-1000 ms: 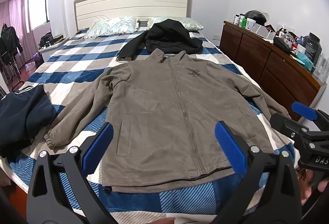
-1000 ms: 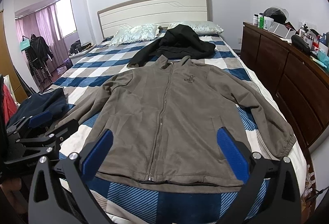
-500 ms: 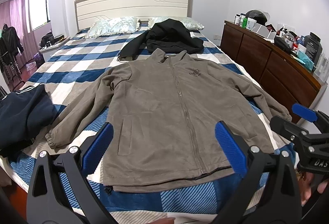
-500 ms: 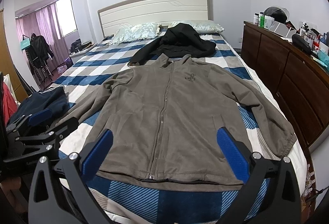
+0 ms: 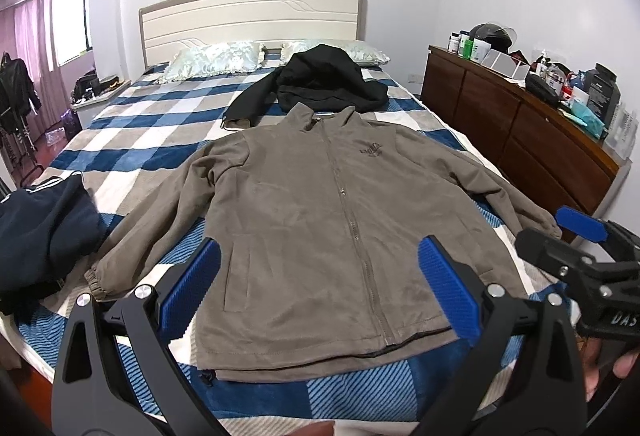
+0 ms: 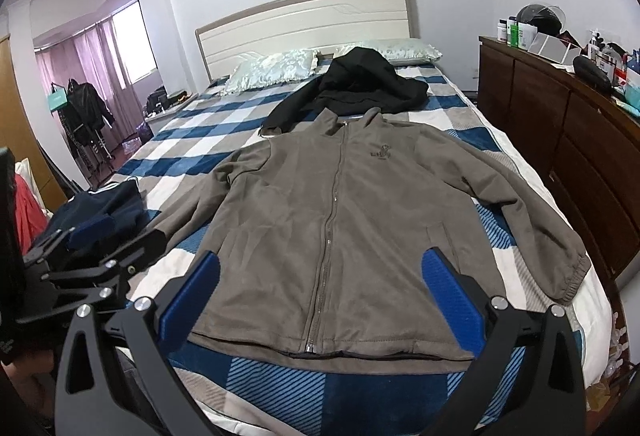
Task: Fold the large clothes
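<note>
Two grippers hang over the foot edge of a bed [image 5: 132, 140], both spread wide and holding nothing. Between the blue pads of the left gripper [image 5: 320, 290] lies a brown jacket [image 5: 328, 220], zipped, front up, sleeves out, its hem near the foot edge and its collar toward the headboard. The right gripper [image 6: 322, 292] frames the same jacket [image 6: 344, 228] from slightly farther right.

Since a second ago little has changed: the jacket has not moved on the checked cover, and both grippers remain open. The left camera's view has shifted a little, so the jacket sits slightly farther right in its frame, while the right camera's view shows a touch more of the cover below the hem.

A black coat [image 5: 324, 84] lies bunched just beyond the collar, partly covering one of the pillows [image 5: 216, 60]. A navy garment [image 5: 44, 228] sits folded at the bed's left edge, cut off by the left view's border. A wooden dresser [image 5: 520, 132] stands along the right side, its cluttered top too small to read.

Each gripper shows at the edge of the other's view, only in part. Fingertips [image 5: 624, 370] show at the left view's lower right corner, the rest of the hand out of frame. The chest logo is illegible.
</note>
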`<state>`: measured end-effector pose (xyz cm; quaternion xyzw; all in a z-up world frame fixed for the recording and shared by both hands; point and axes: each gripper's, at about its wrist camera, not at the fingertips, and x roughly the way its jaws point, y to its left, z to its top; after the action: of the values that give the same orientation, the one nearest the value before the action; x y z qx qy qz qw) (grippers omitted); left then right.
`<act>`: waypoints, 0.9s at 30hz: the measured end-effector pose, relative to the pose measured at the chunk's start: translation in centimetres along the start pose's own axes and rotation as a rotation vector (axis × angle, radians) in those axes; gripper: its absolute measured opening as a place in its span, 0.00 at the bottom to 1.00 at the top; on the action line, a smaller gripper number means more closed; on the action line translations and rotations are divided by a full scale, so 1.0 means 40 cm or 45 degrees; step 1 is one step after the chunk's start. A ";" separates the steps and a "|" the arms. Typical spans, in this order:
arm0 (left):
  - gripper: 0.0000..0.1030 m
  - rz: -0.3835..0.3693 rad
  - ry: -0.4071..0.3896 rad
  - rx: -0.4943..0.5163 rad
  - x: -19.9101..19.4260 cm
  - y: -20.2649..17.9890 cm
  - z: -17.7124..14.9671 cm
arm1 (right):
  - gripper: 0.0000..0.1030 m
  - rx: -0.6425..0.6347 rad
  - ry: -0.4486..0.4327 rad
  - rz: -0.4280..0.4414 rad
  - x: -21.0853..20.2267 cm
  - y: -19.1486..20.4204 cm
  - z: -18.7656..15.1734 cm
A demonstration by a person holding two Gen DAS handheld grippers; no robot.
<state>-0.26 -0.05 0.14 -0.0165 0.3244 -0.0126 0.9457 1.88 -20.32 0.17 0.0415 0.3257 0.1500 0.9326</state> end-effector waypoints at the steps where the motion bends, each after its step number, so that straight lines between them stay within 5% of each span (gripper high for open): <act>1: 0.94 -0.009 0.003 -0.008 0.002 0.001 -0.001 | 0.96 -0.002 0.005 -0.016 0.005 -0.002 -0.001; 15: 0.94 -0.092 0.039 0.028 0.081 -0.025 -0.023 | 0.96 0.006 -0.050 -0.014 0.054 -0.088 -0.026; 22: 0.94 -0.285 -0.010 0.129 0.200 -0.119 -0.057 | 0.96 0.092 -0.050 -0.219 0.080 -0.217 -0.105; 27: 0.94 -0.504 -0.075 0.195 0.276 -0.183 -0.092 | 0.96 0.239 -0.039 -0.520 0.092 -0.394 -0.177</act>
<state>6.07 -7.84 -9.25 -0.0085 0.2852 -0.2223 0.9323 4.19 -34.34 -10.34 0.0635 0.3258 -0.0736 0.9404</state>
